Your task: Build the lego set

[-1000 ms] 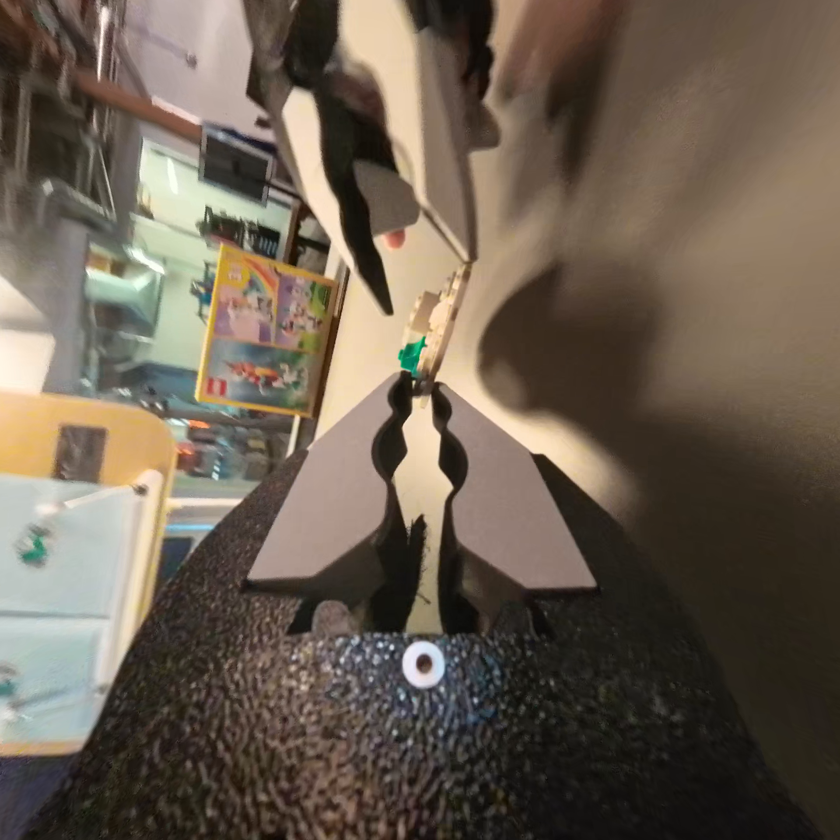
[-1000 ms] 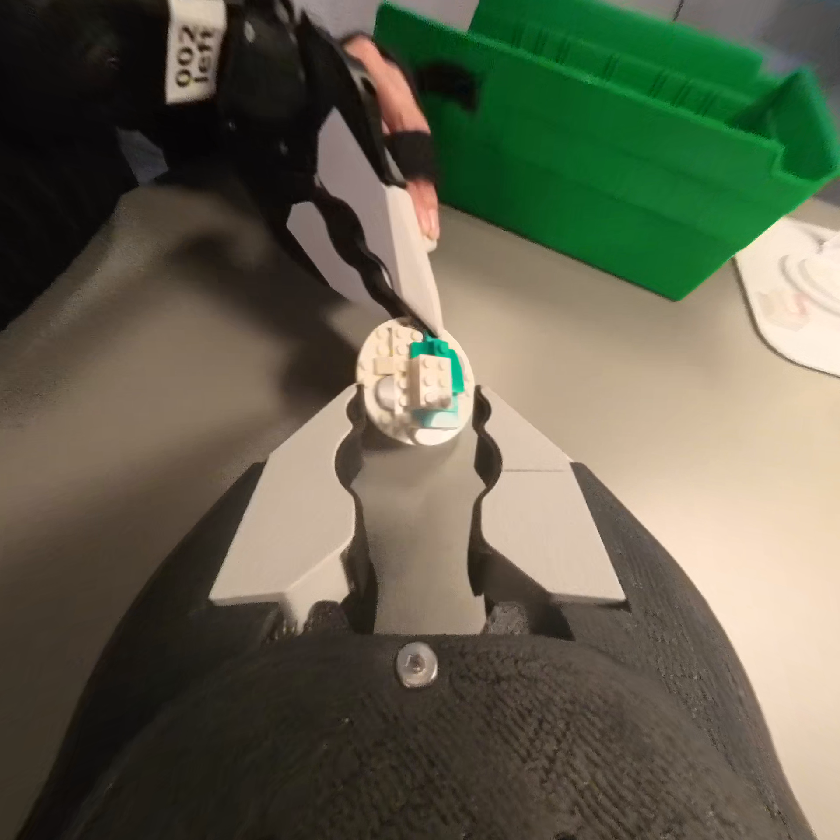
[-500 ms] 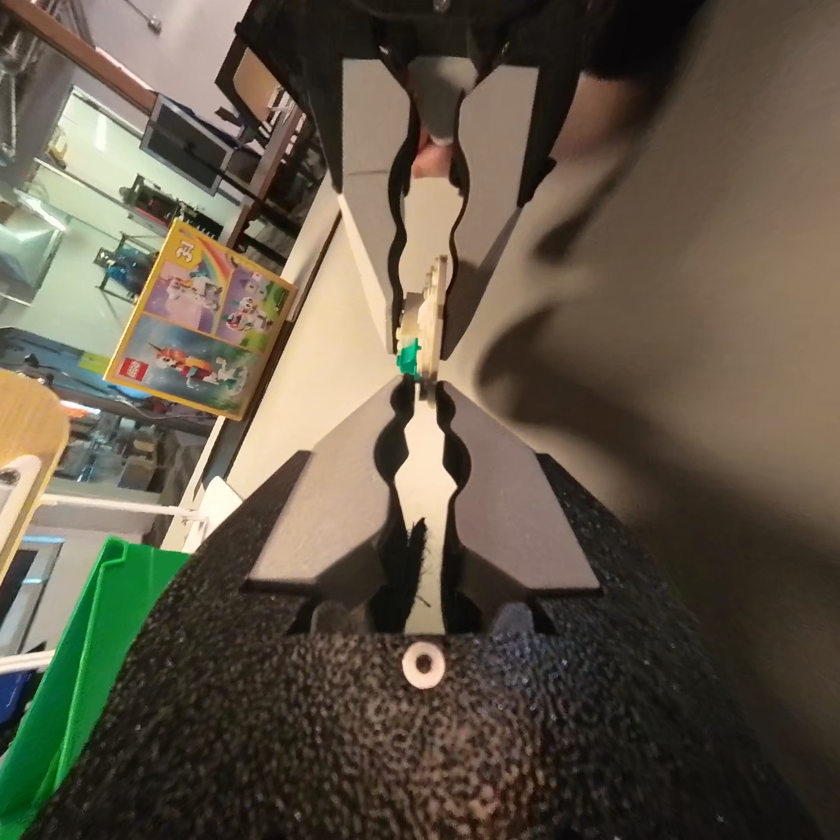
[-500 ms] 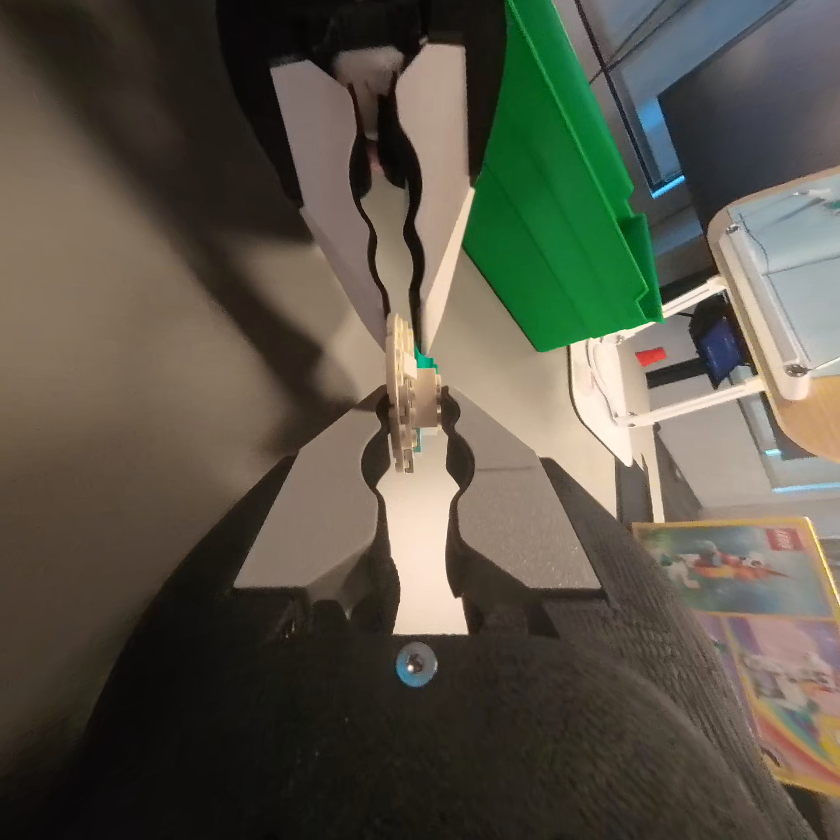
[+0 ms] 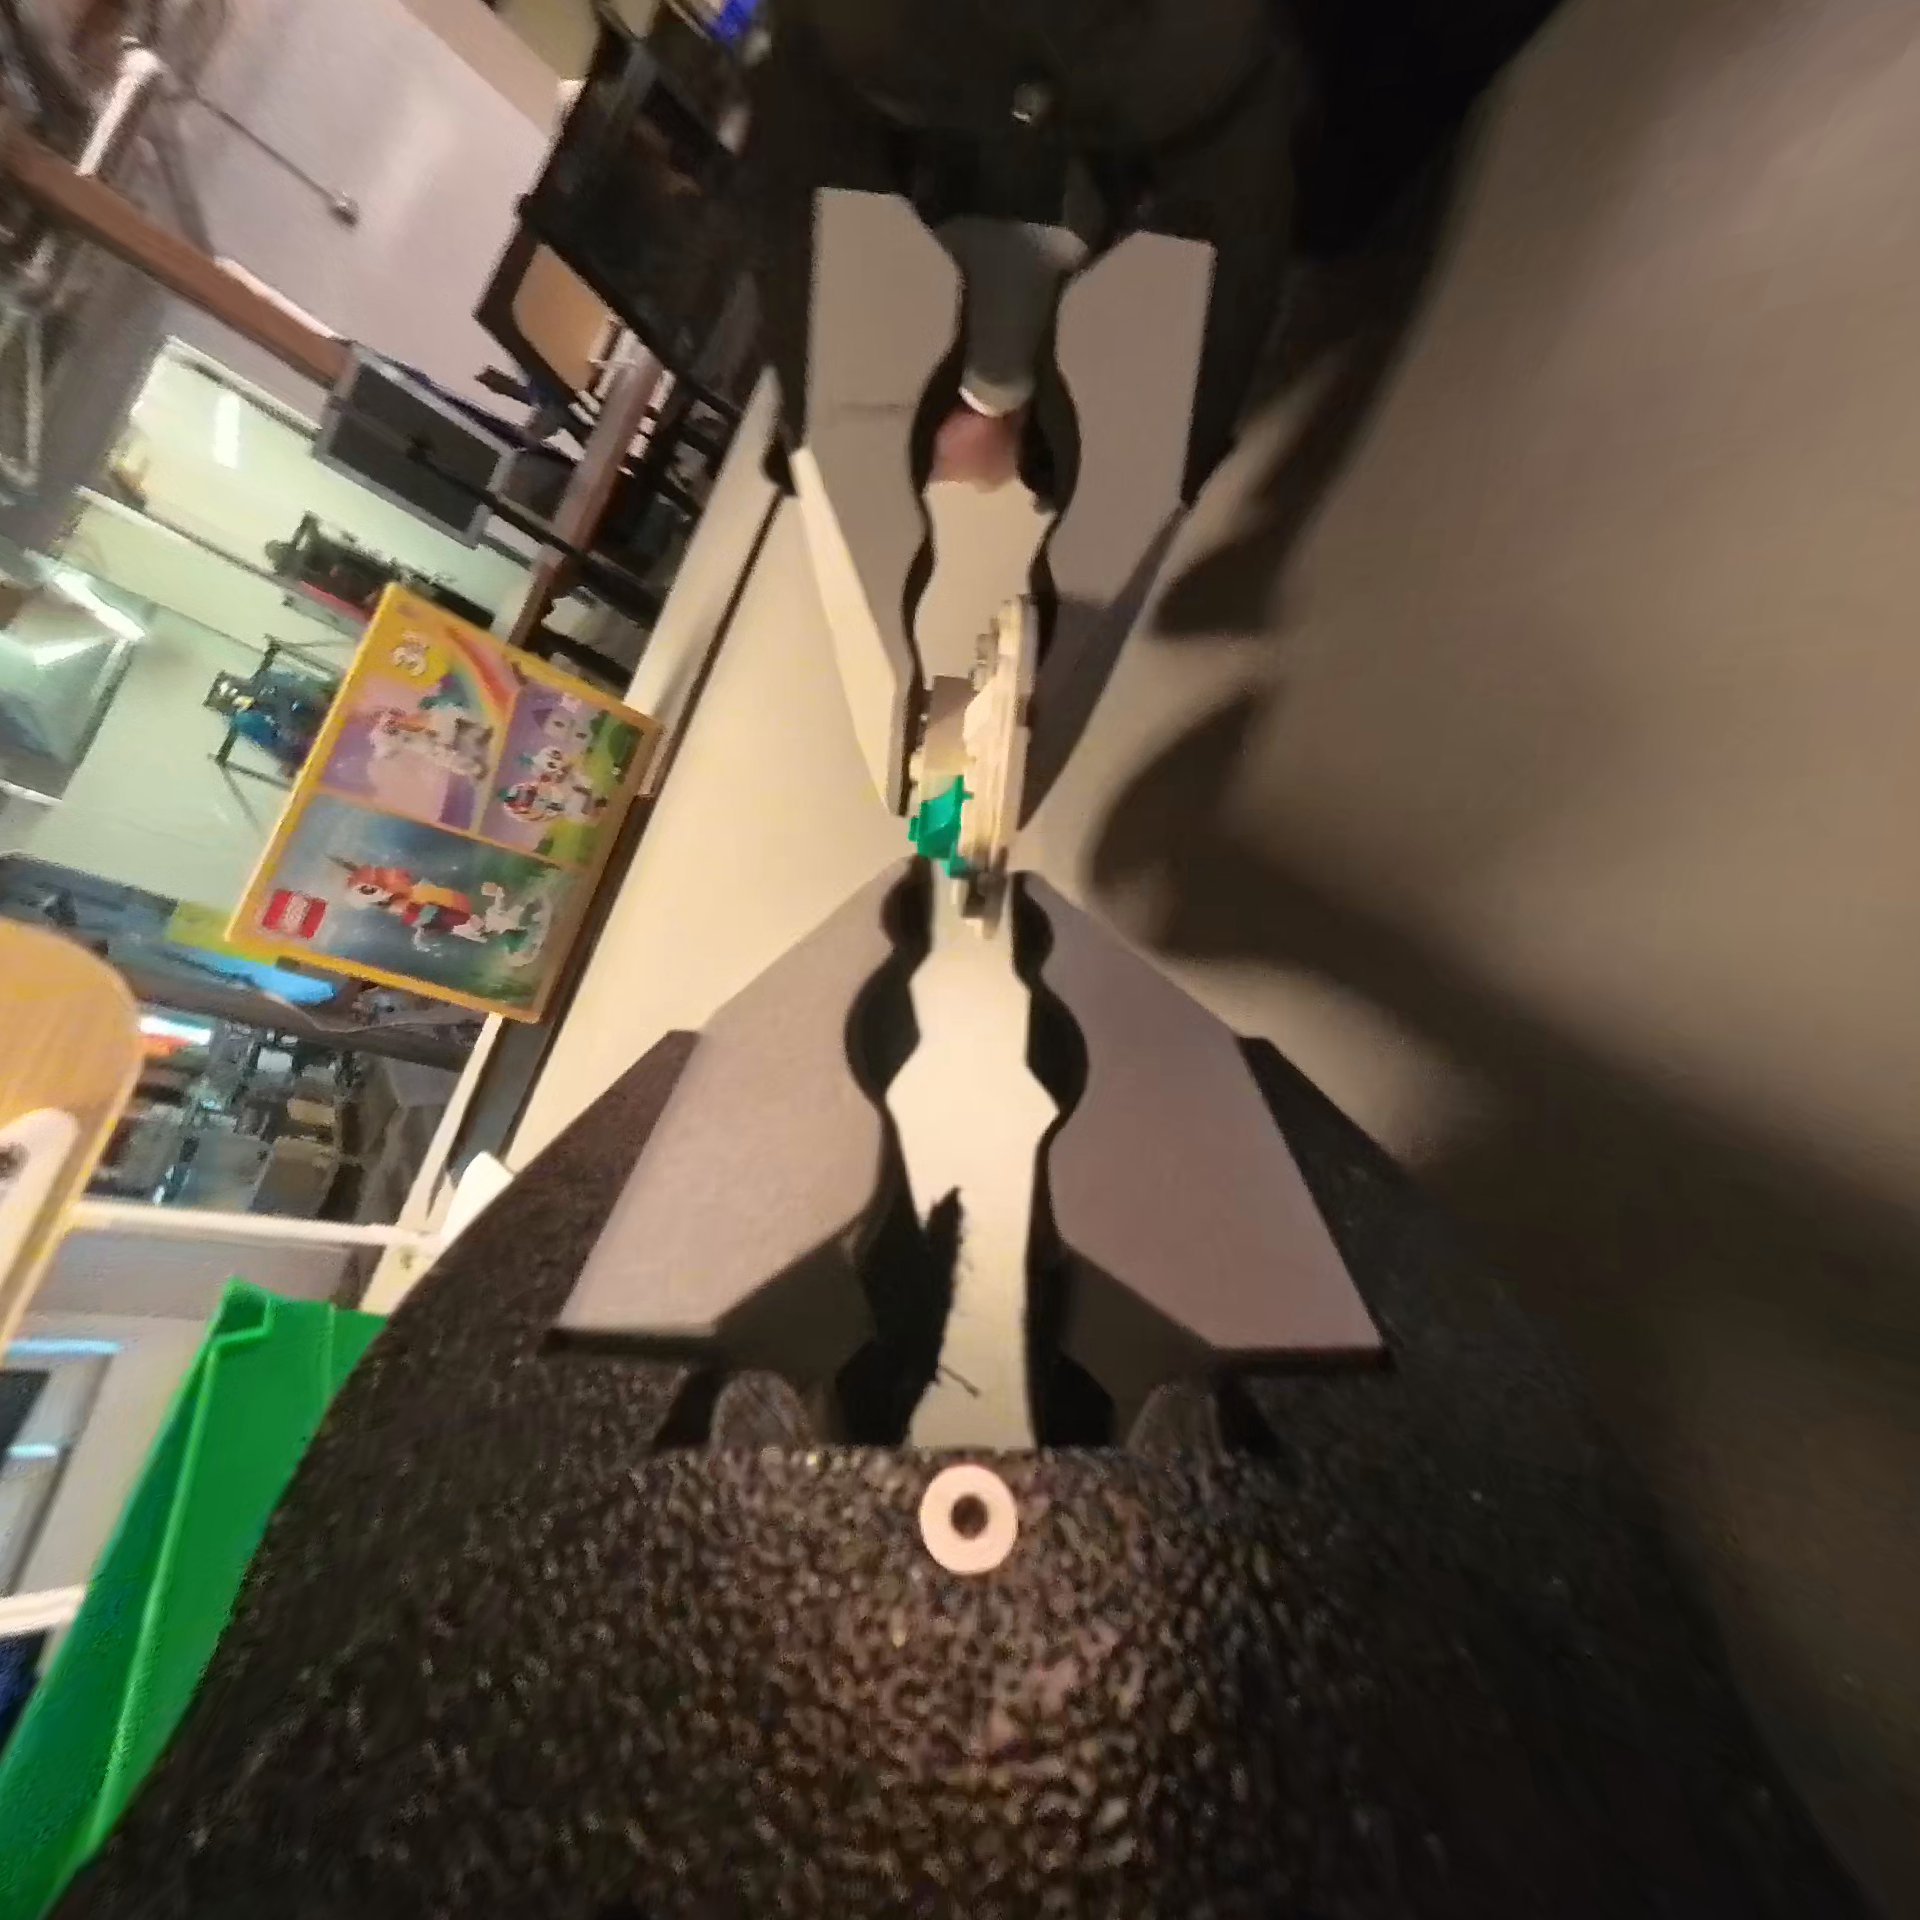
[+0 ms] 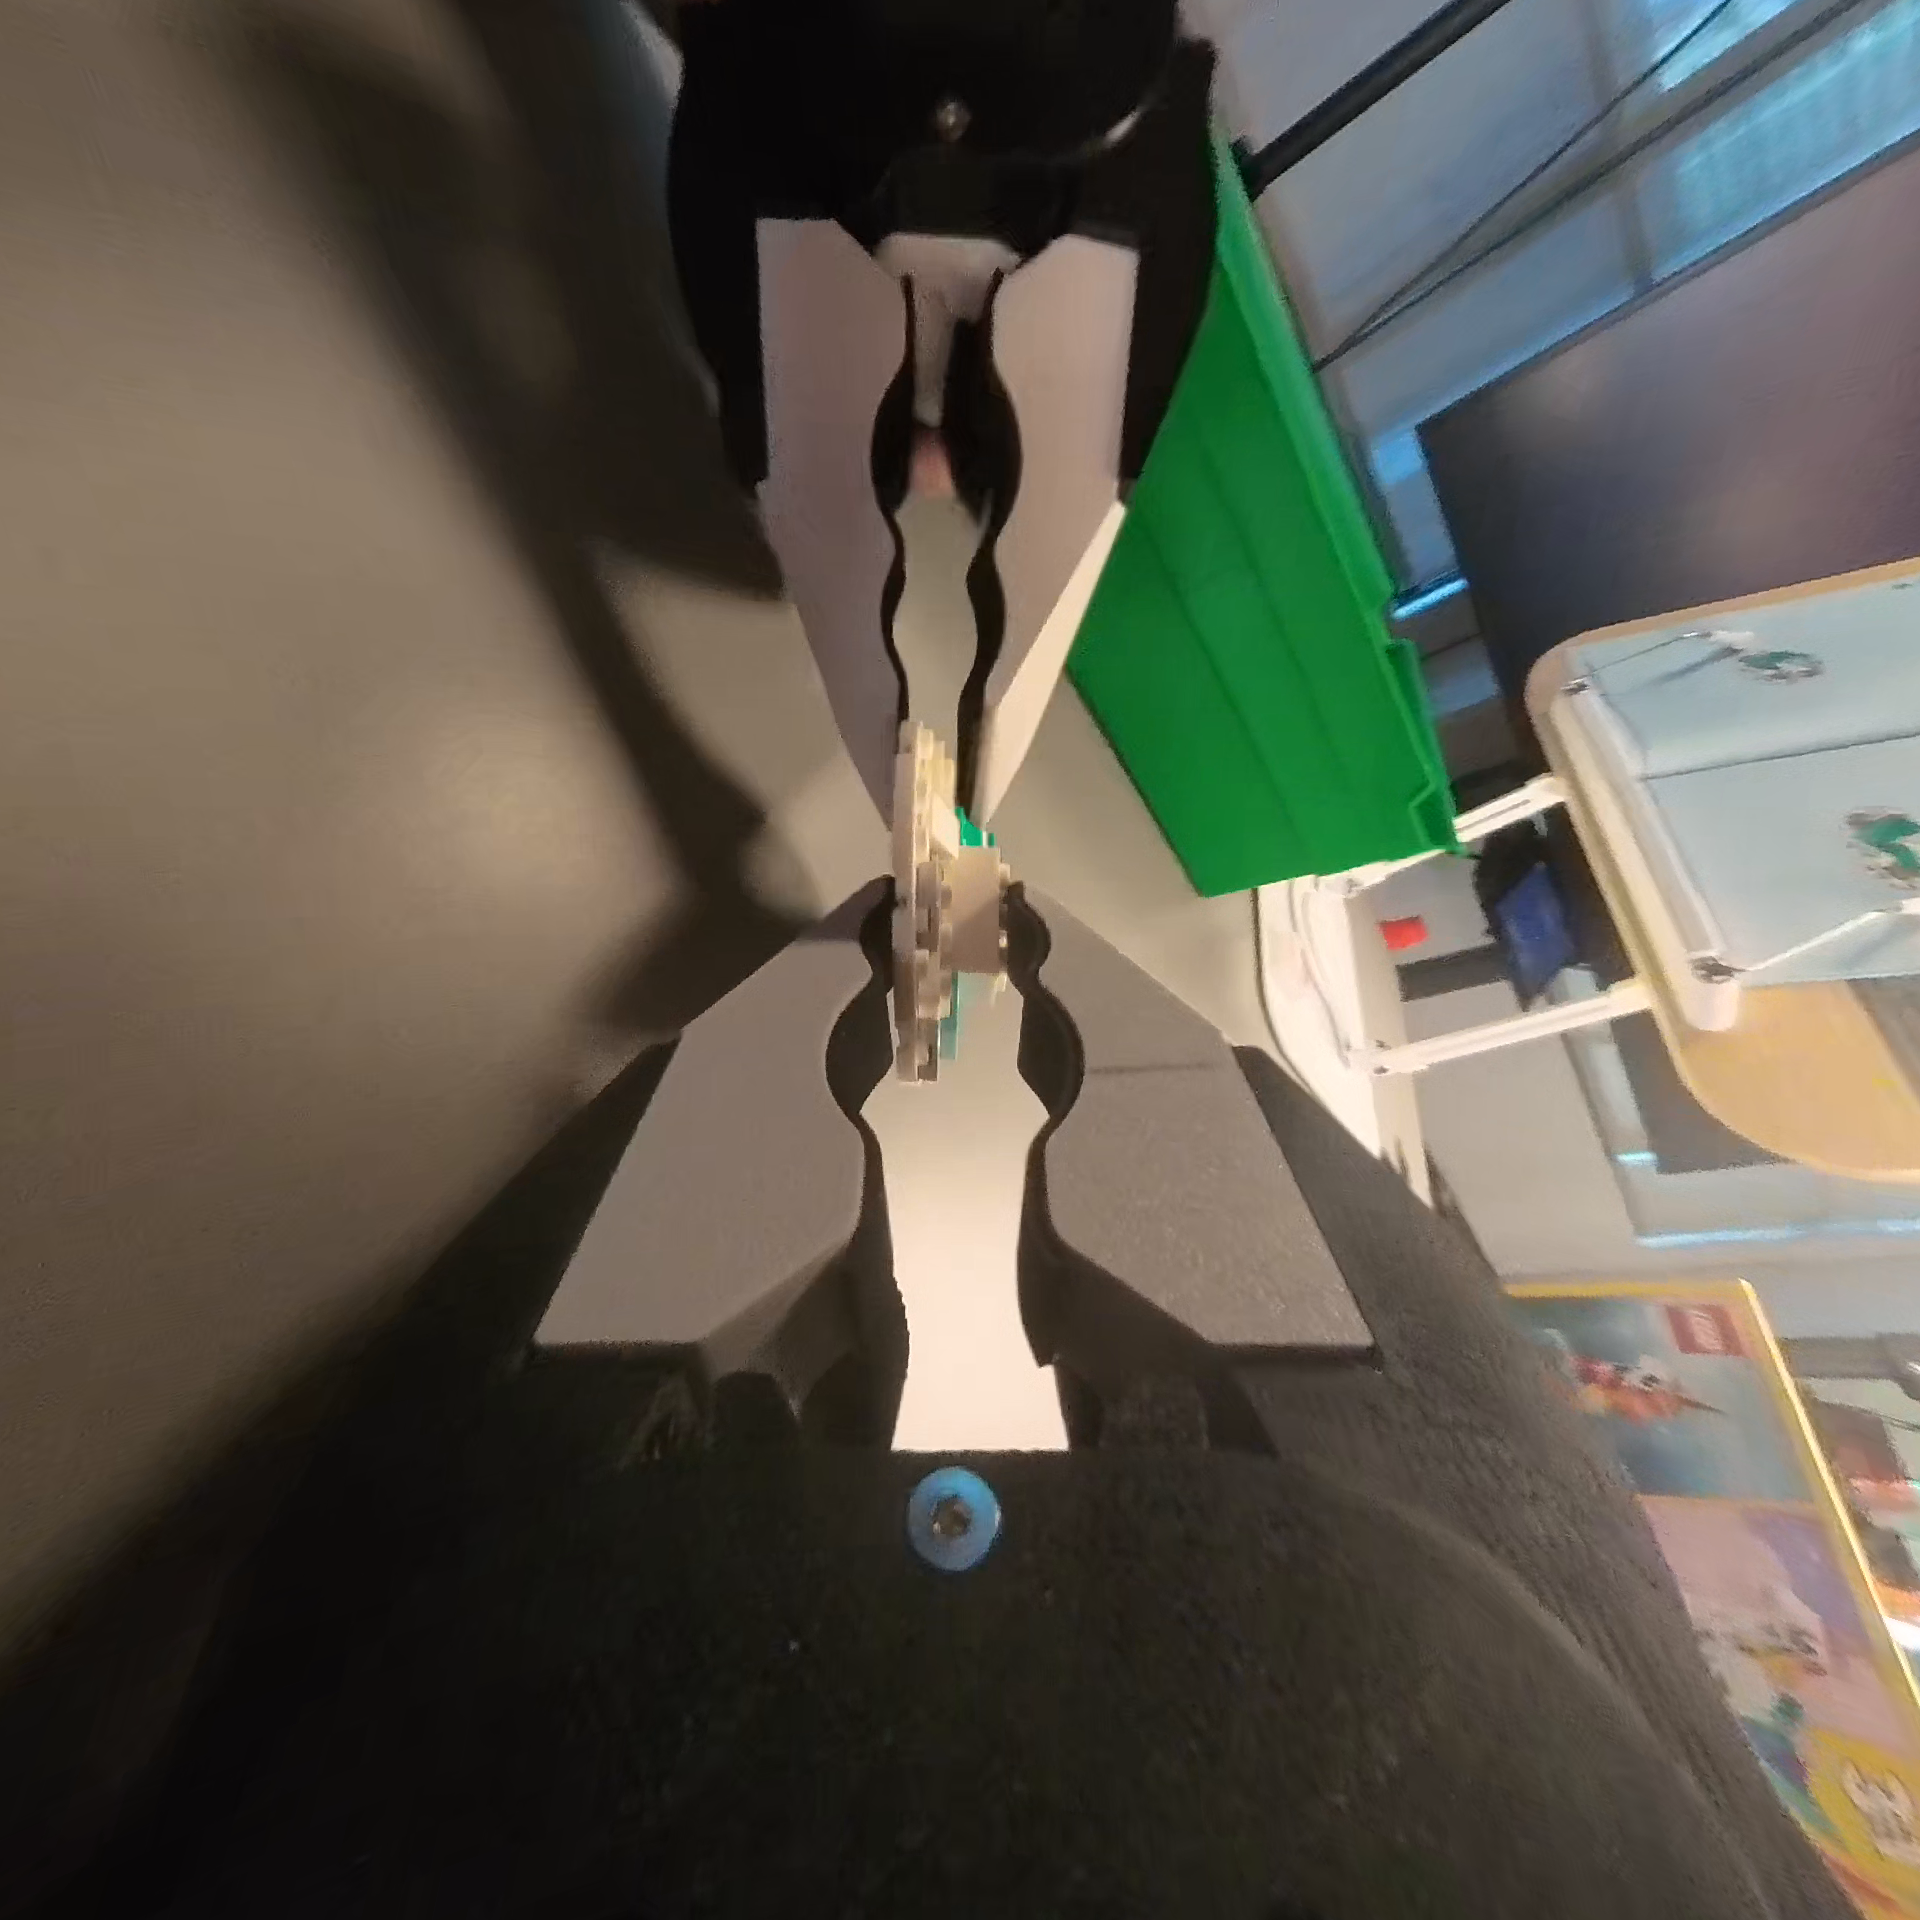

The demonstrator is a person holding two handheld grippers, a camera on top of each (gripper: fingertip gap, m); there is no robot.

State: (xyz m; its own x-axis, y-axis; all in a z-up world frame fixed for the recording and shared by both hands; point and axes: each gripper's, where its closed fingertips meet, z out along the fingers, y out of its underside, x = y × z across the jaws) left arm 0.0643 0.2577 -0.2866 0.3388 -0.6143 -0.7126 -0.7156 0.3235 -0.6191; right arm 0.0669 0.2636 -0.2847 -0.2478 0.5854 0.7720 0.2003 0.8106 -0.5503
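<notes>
Lego assembly (image 6: pixel 940 914) edge-on between two opposed grippers, above grey table (image 6: pixel 312 831). Round white studded plate with tan brick and teal piece stacked on one face. Right gripper (image 6: pixel 951 904) narrowed onto it: one finger against plate's back, other against tan brick; lower half of disc sitting inside first notch of fingers (image 6: pixel 727 1164). Left gripper (image 6: pixel 940 774) coming in from opposite side, tips meeting upper rim of disc near teal piece, fingers nearly closed.

Left wrist view: left gripper (image 5: pixel 961 894) narrow, tips pinching near edge of same assembly (image 5: pixel 982 748), teal piece (image 5: pixel 935 821) just past left tip. Right gripper (image 5: pixel 966 727) facing, upside down, holding far part of disc between its fingers (image 5: pixel 862 499). Fingertip of a hand (image 5: pixel 971 447) visible behind that gripper.

Both views rolled sideways and somewhat blurred. Green bin (image 6: pixel 1247 582) on table beyond, colourful Lego box (image 5: pixel 436 810) standing near table edge, also low right in right wrist view (image 6: pixel 1787 1558). Light-blue tray on white stand (image 6: pixel 1714 748) off to side.
</notes>
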